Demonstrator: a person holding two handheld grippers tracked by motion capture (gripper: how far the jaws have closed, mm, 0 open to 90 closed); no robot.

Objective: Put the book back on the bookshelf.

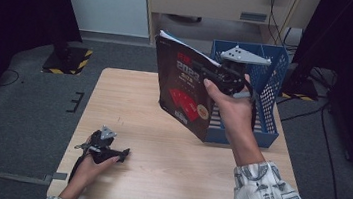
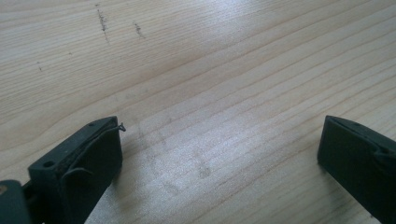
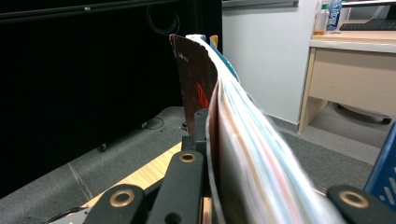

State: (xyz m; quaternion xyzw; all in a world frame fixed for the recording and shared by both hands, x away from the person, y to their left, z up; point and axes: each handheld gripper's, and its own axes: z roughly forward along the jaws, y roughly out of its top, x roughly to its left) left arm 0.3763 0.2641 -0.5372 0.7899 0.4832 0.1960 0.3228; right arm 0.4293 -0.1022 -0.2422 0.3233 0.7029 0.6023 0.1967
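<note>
The person is holding a book [image 1: 186,88] up off the table [image 1: 159,143] with the right gripper [image 1: 227,77], and it's hanging right next to the near-left side of the blue basket [image 1: 266,89] at the far right of the table. Probably it's headed into that basket, since the bottom corner is already dangling down by the basket's near wall. The jaws are clamped tight on the book's edge, up near the top, so the book is hanging tilted with its cover facing left and toward the camera. In the right gripper view you can see the cover [image 3: 196,79] on the left side and the pages [image 3: 252,154] fanning out and bending off to the right. That's a thick floppy paperback being pinched by one edge, so it's sagging under its own weight.

The cover is dark with big red digits that look like "2023" and some red rectangles lower down, plus smaller lettering too blurry to make out.

The left gripper [image 1: 109,144] is just sitting on the near left part of the table, well apart from the book, with the hand [image 1: 89,165] resting on it. Its jaws are standing wide open over bare wood [image 2: 196,93], holding nothing. Looks like it's parked there to stay out of the way.
</note>
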